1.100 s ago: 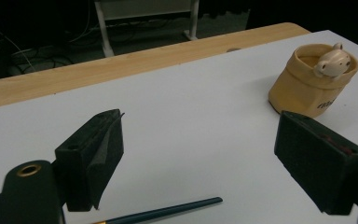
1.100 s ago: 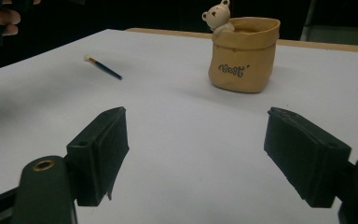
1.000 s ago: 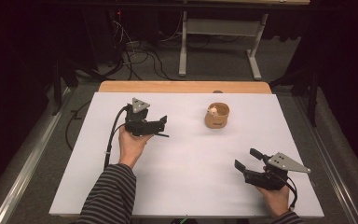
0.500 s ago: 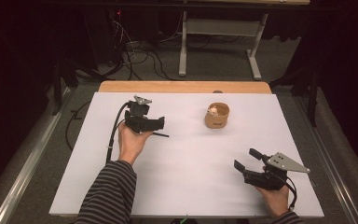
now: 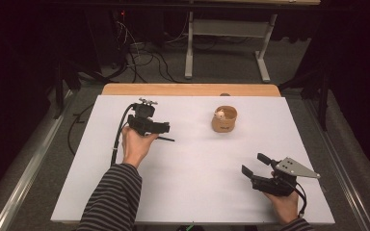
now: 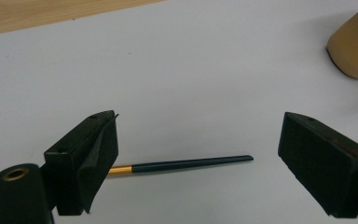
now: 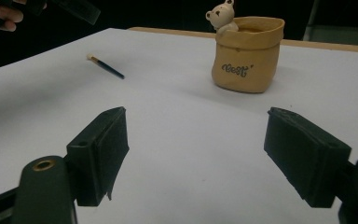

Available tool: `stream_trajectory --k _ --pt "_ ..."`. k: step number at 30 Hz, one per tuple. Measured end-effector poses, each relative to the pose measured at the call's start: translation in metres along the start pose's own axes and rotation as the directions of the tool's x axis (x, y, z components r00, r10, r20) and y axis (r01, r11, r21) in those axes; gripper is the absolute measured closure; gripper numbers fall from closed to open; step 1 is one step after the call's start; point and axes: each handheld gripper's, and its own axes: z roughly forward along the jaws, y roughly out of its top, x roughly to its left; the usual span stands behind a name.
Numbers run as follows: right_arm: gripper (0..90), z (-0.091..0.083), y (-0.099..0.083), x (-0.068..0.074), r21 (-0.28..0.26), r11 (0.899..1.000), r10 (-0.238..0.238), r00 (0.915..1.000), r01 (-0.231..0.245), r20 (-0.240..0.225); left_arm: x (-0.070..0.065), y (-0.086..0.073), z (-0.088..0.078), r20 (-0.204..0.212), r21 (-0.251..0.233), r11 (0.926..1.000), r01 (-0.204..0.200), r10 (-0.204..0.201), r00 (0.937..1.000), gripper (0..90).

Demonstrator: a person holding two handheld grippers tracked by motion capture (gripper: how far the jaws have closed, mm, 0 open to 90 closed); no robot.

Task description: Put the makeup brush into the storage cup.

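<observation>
The left tongs [image 6: 198,158] have just been spreading, nothing gripped, above the thin paintbrush [image 6: 182,164] flat on the white desk [image 5: 197,192]; light, stiff, roll-prone, it looks best pinched mid-handle, while the right tongs [image 7: 196,154] gape empty.

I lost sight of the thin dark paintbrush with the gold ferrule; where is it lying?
The thin dark paintbrush with the gold ferrule lies flat on the white table, left of the tan bear pouch, just beneath the open left tool.
</observation>
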Motion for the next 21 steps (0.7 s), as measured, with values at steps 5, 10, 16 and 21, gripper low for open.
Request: stream_trajectory --k 5,10,16,21 --pt "23.3 0.000 0.000 0.000 0.001 1.000 -0.001 1.0000 0.001 -0.005 0.001 0.000 0.004 0.005 0.035 0.9993 0.013 -0.014 0.9999 11.8" --pt "23.4 0.000 0.000 0.001 0.001 1.000 -0.002 1.0000 0.002 -0.004 0.000 0.000 0.006 -0.012 0.050 0.9984 0.028 -0.028 0.9995 9.6" --pt "23.3 0.002 0.000 0.001 0.005 1.000 -0.009 0.9999 0.009 -0.004 0.000 0.001 0.012 -0.013 0.083 0.9949 0.056 -0.055 0.9984 7.5" --pt "23.3 0.002 0.000 0.002 0.010 1.000 -0.009 0.9999 0.009 -0.005 0.001 0.001 0.015 -0.027 0.116 0.9917 0.055 -0.052 0.9983 6.3"
